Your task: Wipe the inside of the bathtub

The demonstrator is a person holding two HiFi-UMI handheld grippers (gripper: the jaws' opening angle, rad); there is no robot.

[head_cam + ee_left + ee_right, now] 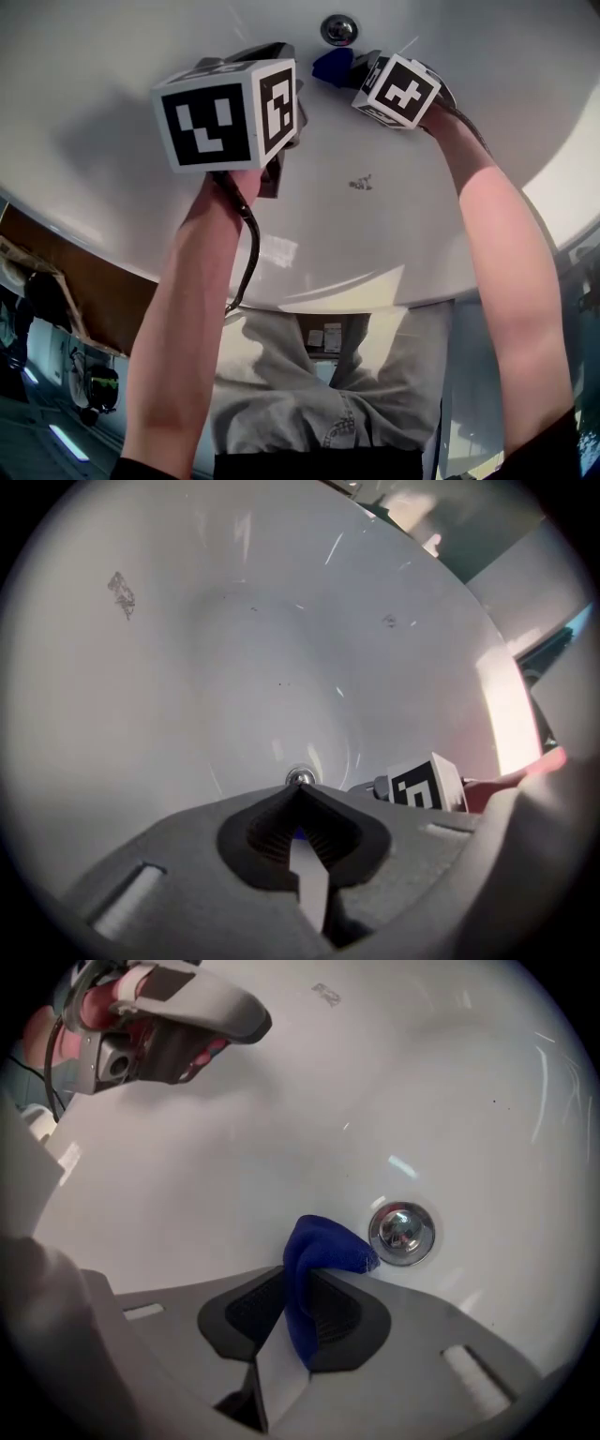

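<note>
The white bathtub (141,197) fills the head view, with its chrome drain (338,29) at the top. My right gripper (305,1274) is shut on a blue cloth (323,1246), whose free end touches the tub floor just left of the drain (402,1232). In the head view the cloth (333,66) sticks out left of the right gripper's marker cube (398,89). My left gripper (298,789) is shut, its jaws meeting at the tips, and hovers over the tub floor with the drain (300,777) just beyond. A grey smudge (361,182) marks the tub wall.
The tub's near rim (356,300) curves across below my arms, and the person's grey trousers (309,394) show under it. The left gripper (169,1026) hangs at the upper left of the right gripper view. Another small smudge (121,593) sits on the wall.
</note>
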